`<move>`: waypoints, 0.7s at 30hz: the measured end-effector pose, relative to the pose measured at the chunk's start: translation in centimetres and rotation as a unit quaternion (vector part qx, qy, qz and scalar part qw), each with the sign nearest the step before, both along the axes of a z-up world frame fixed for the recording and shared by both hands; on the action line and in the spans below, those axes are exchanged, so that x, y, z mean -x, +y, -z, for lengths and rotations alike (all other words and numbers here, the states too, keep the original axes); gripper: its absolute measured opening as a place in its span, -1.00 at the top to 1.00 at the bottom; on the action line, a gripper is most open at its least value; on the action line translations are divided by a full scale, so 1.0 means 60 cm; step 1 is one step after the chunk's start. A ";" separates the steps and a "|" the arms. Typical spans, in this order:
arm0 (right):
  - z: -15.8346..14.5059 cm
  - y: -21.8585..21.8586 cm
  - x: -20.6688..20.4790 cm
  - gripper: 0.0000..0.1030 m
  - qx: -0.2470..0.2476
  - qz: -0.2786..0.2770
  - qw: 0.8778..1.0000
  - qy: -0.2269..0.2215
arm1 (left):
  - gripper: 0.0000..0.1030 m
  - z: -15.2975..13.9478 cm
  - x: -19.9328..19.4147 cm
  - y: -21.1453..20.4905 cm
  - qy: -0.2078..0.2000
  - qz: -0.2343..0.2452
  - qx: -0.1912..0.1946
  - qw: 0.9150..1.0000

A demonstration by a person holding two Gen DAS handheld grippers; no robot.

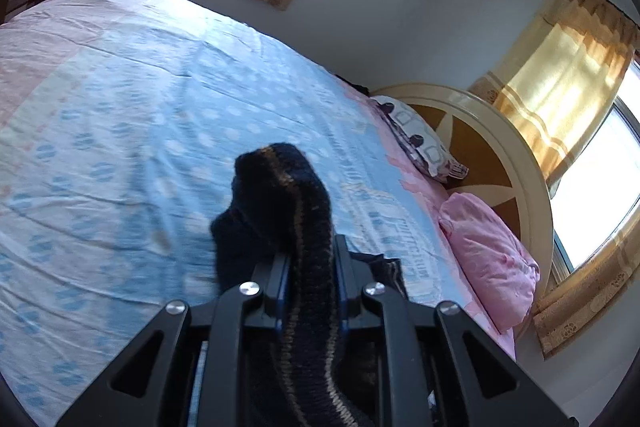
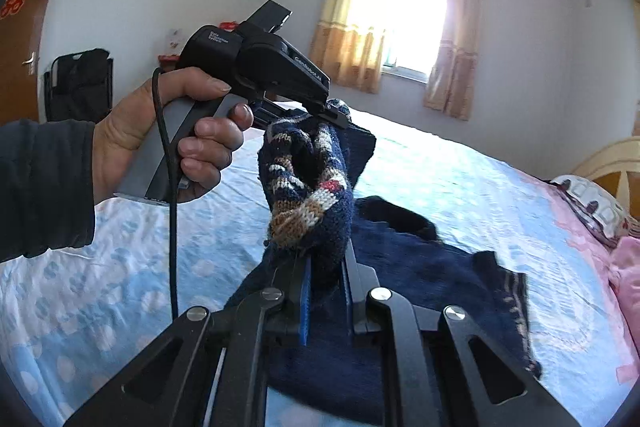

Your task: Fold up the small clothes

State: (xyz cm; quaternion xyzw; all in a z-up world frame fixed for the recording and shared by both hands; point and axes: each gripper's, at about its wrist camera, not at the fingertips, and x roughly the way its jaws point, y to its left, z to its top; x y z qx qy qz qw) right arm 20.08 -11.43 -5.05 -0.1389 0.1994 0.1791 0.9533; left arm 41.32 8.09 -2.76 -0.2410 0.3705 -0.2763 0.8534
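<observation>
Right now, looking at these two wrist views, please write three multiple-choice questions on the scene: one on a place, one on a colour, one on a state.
1. Where does the pink pillow lie?
A. On the bed, beside the headboard
B. On the floor
C. On a chair

2. What is the main colour of the knitted sweater?
A. Red
B. Navy blue
C. Green

3. In what state is the right gripper?
A. Open, with nothing in it
B. Shut on the sweater
C. Lying on the bed

Answers:
1. A: the left wrist view shows it against the rounded headboard.
2. B: the knit is dark blue, with only small brown, white and red patterns.
3. B: sweater fabric is pinched between its fingers, lifted off the bed.
</observation>
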 end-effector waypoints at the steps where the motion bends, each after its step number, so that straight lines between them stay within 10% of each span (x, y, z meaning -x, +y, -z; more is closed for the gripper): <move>1: -0.001 -0.006 0.004 0.78 -0.003 0.005 1.000 -0.001 | 0.64 -0.002 0.000 -0.008 0.000 0.003 0.002 1.000; 21: 0.038 -0.208 -0.015 0.79 -0.070 0.110 0.989 0.076 | 0.79 0.016 -0.021 -0.235 0.025 0.079 -0.062 0.995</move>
